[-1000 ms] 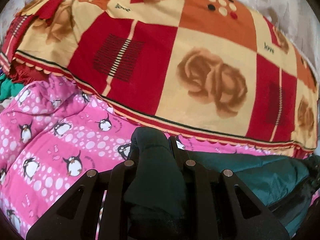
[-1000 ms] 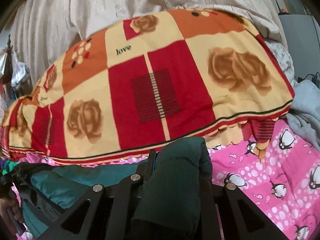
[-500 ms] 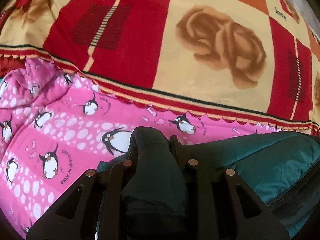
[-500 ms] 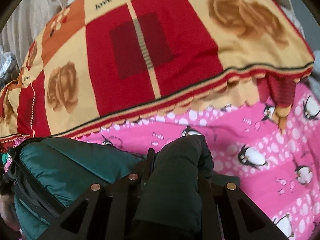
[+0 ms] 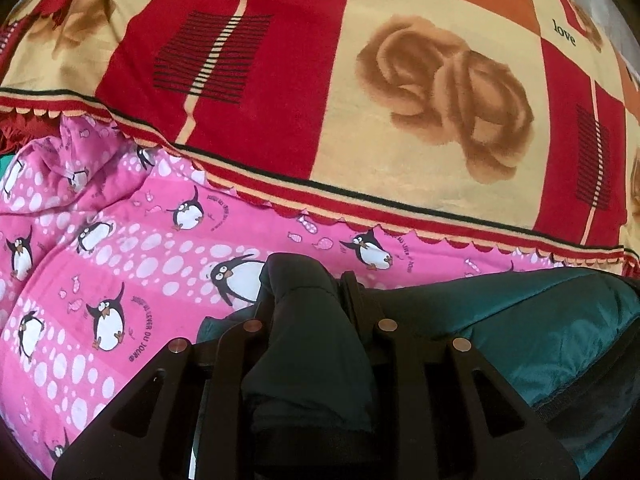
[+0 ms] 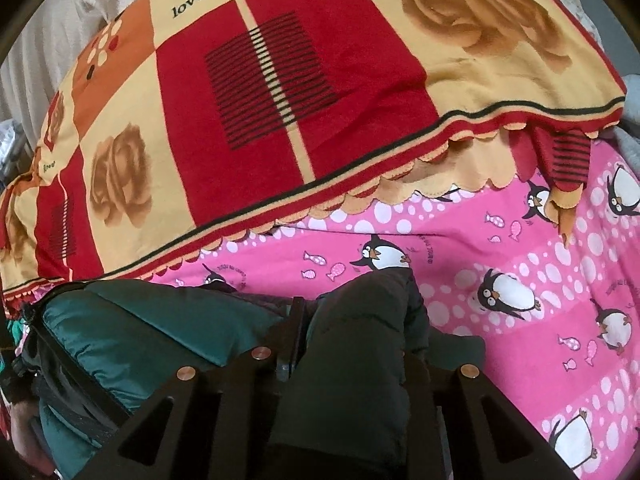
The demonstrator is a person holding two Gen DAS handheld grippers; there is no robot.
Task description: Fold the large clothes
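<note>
Both tools, left (image 5: 306, 280) and right (image 6: 352, 300), have just been easing apart yet grip the green jacket (image 5: 540, 320) on the penguin sheet (image 5: 140, 264) reading "AU LEVER DU JOUR", near the "love" blanket (image 5: 400, 100).

Jacket (image 5: 540, 320) on penguin sheet (image 5: 120, 264), just before rose blanket's (image 5: 360, 120) edge, blanket overlapping sheet behind

Between the black fingers of the left gripper (image 5: 304, 300) sits a dark green padded jacket (image 5: 540, 320), more teal and shiny to the right of it. Under and in front of both grippers lies a pink sheet (image 5: 132, 264) with white dots, black-white penguins and small fish. Beyond it is a blanket (image 5: 400, 100) with red, cream and orange squares, brown roses and a scalloped border.
</note>
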